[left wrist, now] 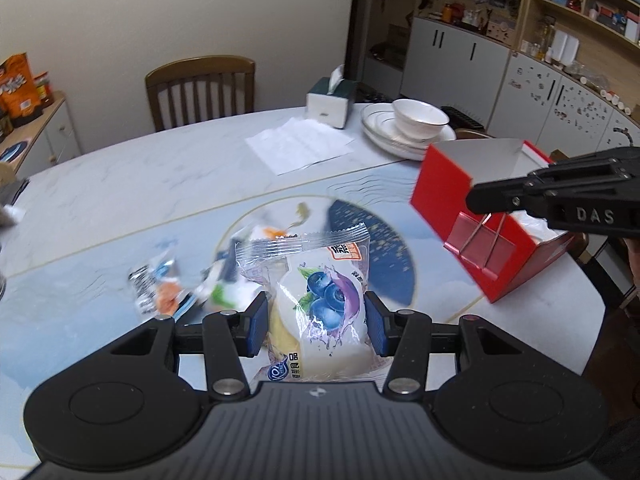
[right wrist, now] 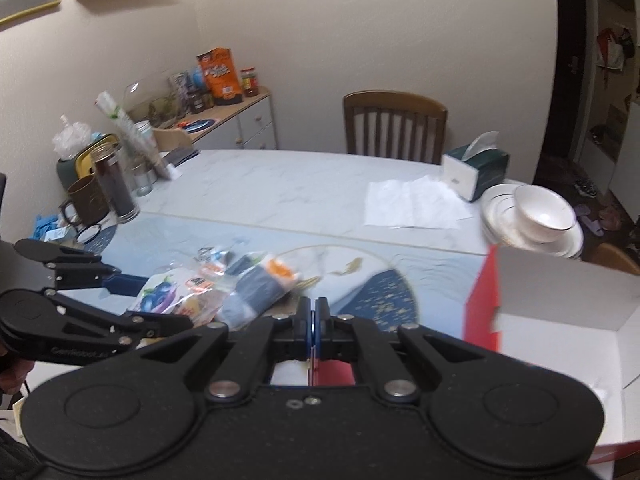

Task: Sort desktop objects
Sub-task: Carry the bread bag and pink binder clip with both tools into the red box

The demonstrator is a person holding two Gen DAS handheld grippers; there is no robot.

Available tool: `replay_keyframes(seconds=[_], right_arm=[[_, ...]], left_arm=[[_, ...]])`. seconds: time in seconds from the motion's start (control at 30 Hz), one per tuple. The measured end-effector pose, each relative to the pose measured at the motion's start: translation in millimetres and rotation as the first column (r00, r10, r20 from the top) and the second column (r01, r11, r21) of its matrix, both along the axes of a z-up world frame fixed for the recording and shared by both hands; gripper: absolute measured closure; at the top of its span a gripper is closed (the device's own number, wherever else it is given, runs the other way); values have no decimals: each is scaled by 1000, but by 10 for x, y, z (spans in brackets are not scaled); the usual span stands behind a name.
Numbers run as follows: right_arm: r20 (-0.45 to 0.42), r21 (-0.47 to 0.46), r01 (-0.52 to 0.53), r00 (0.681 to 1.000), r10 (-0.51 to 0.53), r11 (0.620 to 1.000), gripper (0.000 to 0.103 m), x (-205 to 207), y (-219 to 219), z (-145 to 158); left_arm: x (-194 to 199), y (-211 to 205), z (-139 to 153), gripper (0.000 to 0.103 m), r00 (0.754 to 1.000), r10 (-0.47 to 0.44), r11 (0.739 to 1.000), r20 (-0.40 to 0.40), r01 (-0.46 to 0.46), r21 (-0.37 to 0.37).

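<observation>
My left gripper (left wrist: 316, 322) is shut on a clear blueberry snack packet (left wrist: 320, 304), its blue pads pressing both sides; the packet is held above the table. In the right wrist view the same packet (right wrist: 160, 292) sits between the left gripper's fingers (right wrist: 128, 280) at the left. Several other snack packets (left wrist: 160, 288) lie on the blue mat behind it, also seen from the right (right wrist: 256, 288). The red box (left wrist: 472, 216) with a white inside stands to the right; my right gripper (right wrist: 315, 308) is shut and empty over its near edge (right wrist: 480, 308).
A stack of plates with a white bowl (left wrist: 416, 124), a tissue box (left wrist: 330, 100) and a sheet of paper (left wrist: 300, 144) lie at the far side. Jars and a brown mug (right wrist: 86, 200) stand at the table's left end. A wooden chair (right wrist: 394, 124) is behind.
</observation>
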State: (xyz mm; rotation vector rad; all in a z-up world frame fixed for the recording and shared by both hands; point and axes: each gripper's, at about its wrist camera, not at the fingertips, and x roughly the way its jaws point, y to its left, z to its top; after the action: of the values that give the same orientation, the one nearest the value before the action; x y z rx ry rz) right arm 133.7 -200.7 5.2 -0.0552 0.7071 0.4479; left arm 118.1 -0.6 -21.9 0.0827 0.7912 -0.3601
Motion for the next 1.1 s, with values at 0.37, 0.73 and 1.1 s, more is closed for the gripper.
replay_keyframes(seconds=[0.37, 0.73, 1.1], right_arm=[[33, 11, 42, 999, -42, 999, 102, 219, -655, 129], [39, 16, 76, 996, -76, 997, 102, 392, -1246, 110], [26, 18, 113, 993, -114, 993, 102, 527, -1767, 6]], left_arm=[[219, -687, 97, 55, 997, -70, 998, 19, 70, 6], [396, -1390, 133, 55, 991, -135, 991, 27, 134, 17], [527, -2013, 135, 55, 978, -205, 978, 30, 204, 46]])
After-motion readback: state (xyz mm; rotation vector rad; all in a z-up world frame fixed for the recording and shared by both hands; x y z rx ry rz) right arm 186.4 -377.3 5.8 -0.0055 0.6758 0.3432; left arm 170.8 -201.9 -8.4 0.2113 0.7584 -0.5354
